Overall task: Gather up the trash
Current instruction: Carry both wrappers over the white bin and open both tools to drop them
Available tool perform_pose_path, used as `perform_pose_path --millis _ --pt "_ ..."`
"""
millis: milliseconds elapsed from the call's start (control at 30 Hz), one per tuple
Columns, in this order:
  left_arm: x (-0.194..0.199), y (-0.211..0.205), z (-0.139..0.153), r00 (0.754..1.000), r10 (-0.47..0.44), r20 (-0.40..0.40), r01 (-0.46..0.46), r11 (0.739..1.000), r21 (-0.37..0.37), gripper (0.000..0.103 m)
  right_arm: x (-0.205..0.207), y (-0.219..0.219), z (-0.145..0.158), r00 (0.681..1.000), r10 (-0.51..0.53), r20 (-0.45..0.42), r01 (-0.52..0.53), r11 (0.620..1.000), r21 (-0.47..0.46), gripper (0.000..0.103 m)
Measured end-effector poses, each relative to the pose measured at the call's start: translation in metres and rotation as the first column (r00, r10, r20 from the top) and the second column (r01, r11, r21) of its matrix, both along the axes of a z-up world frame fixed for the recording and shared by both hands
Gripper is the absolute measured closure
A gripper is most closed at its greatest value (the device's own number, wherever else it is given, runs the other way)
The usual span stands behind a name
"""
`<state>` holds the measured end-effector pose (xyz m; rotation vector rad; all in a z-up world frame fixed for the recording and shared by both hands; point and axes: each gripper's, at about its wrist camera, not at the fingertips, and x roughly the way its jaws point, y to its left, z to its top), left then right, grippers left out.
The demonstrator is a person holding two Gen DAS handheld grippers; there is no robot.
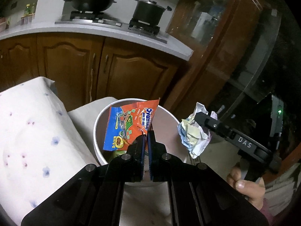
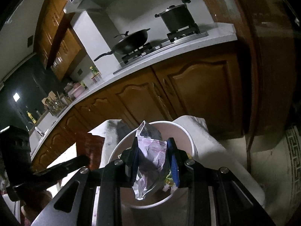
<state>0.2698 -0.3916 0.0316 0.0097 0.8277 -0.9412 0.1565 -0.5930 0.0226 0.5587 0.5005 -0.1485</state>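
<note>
So my left gripper is clamped fully closed on an orange-and-blue Ovaltine wrapper, dangling it right over the white bucket, inside its near rim. My right gripper is partway closed, squeezing a crumpled paper wad over the same bucket. Bucket's sitting on a white cloth, below the wood cabinets.

Black left gripper, blue pads, round silver screws on its linkages; right gripper black too, white "DAS" lettering, green light glowing behind, a maroon sleeve at the person's wrist
</note>
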Motion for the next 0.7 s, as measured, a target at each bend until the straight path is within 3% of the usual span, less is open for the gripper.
perform_pose_path --millis 300,433,500,600,700 --pt "0.004 -0.015 -0.015 1.000 0.002 -0.006 -0.001 0.999 0.042 0.097 0.020 -0.001 -0.013 0.999 0.033 -0.038 -0.033 0.999 -0.003 0.071" --pt "0.003 -0.015 -0.018 1.000 0.005 0.006 -0.006 0.998 0.069 0.077 0.024 0.001 -0.017 0.998 0.040 -0.055 -0.040 0.999 -0.002 0.067" --pt "0.003 -0.012 -0.019 1.000 0.008 0.003 -0.008 0.998 0.062 0.069 0.025 -0.002 -0.019 0.997 0.041 -0.061 -0.041 0.999 0.011 0.059" --pt "0.003 -0.006 -0.019 1.000 0.016 -0.009 -0.016 0.998 0.054 0.067 0.024 -0.007 -0.021 0.998 0.033 -0.056 -0.032 0.999 0.029 0.046" --pt "0.003 -0.002 -0.018 1.000 0.026 -0.016 -0.025 0.998 0.051 0.063 0.020 -0.009 -0.022 0.999 0.030 -0.044 -0.028 0.999 0.043 0.042"
